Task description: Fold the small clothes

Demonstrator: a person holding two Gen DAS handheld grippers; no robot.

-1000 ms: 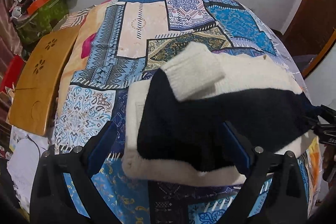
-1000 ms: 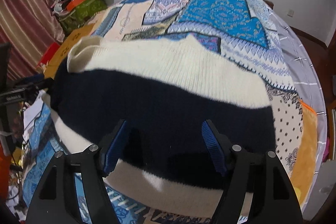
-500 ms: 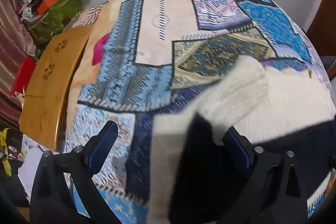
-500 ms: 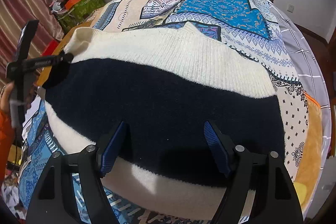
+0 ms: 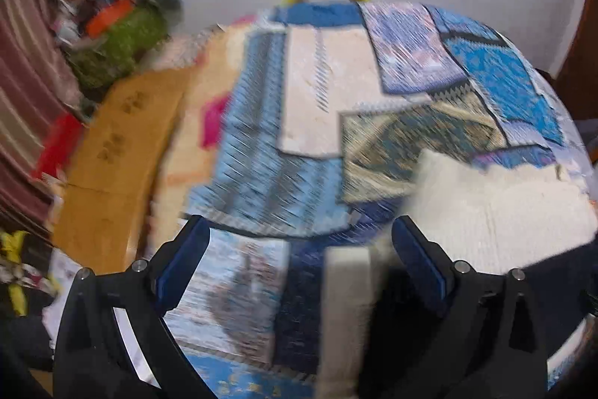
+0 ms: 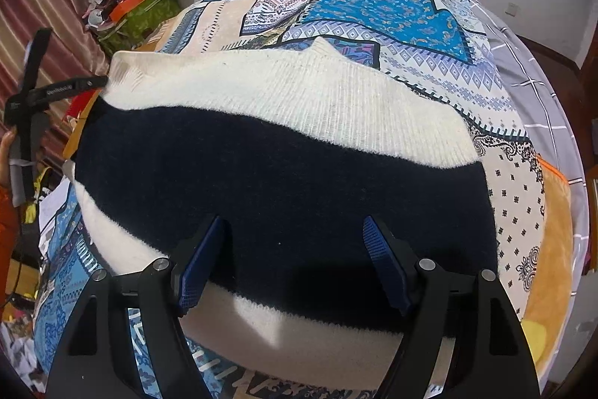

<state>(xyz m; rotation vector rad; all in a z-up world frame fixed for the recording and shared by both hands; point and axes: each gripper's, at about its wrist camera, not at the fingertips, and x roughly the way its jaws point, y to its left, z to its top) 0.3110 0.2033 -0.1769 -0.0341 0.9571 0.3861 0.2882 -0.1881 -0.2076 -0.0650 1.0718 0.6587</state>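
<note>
Now the sweater (image 6: 284, 182) lay flat on the patchwork bedspread (image 6: 388, 2), soft and knitted, with a wide dark band between cream bands. Both the right gripper (image 6: 291, 260) and the left gripper (image 5: 295, 268) were wide open, holding nothing.

Left view motion-blurred, right sharp, fisheye-warped

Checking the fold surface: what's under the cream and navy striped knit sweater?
The cream and navy striped knit sweater lies on a blue patchwork-print bedspread, which shows all round it. Whatever lies directly beneath the knit is covered.
</note>
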